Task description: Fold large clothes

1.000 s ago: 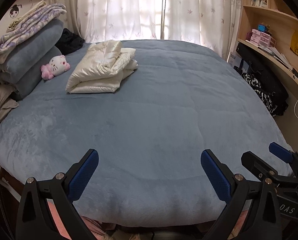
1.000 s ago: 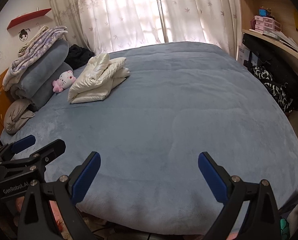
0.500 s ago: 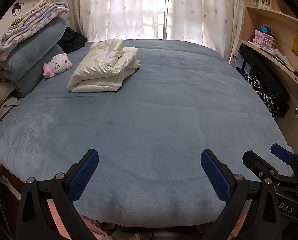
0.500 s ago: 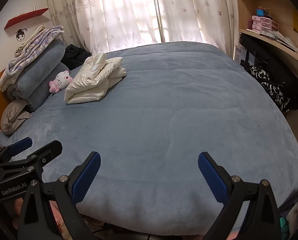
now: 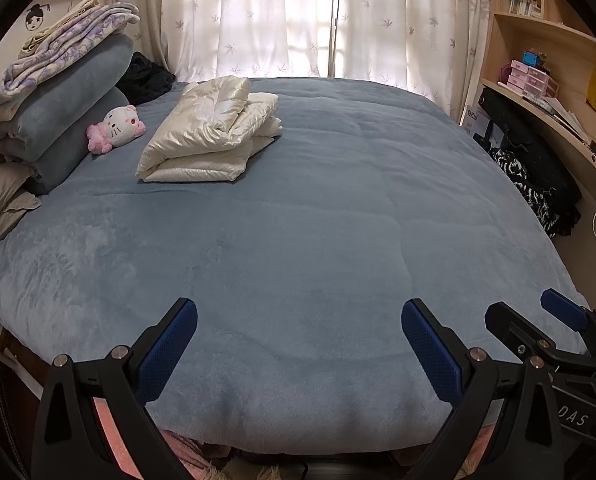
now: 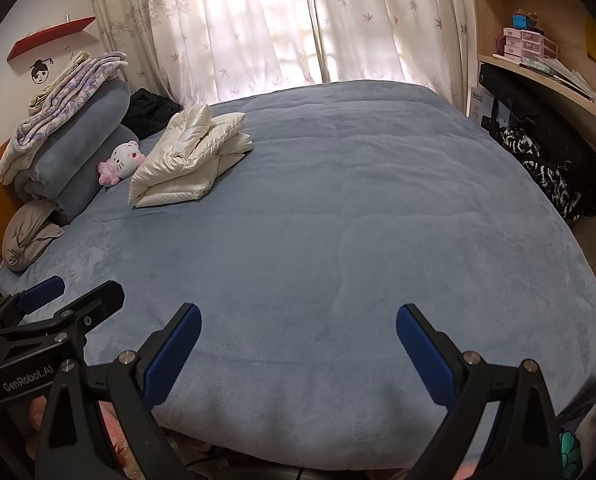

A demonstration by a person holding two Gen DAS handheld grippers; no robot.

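Surface: one bed (image 5: 317, 220) under a blue-grey plush cover, smooth across the middle and near edge; behind its far edge, sheer leaf-print curtains (image 5: 298, 20), two panels, backlit; wooden shelving (image 5: 545, 48) runs along the right side, holding a pink drawer box (image 5: 531, 78), books and papers; dark bags and a black-and-white patterned cloth (image 5: 533, 192) sit between the bed's right edge and the shelving; one red wall shelf (image 6: 50, 36) at upper left.

Task item: one cream puffer jacket (image 5: 214, 132), folded into a stacked bundle, lying near the bed's far-left corner, well apart from both grippers.

Count at the left edge: one pink-and-white plush cat (image 5: 116, 128) just beside the jacket, leaning on the bedding; one stack of rolled blue-grey blankets (image 5: 74, 116) with a lilac floral blanket (image 5: 70, 40) on top; one beige pillow (image 5: 2, 200) below the stack; one black garment (image 5: 146, 78) at the far-left corner.

Left gripper (image 5: 298, 344): jaws spread wide, nothing between them, over the bed's near edge; blue pads visible.
Right gripper (image 6: 298, 348): same, fully spread, empty, over the near edge; sits just to the right of the left one, each visible in the other's view.
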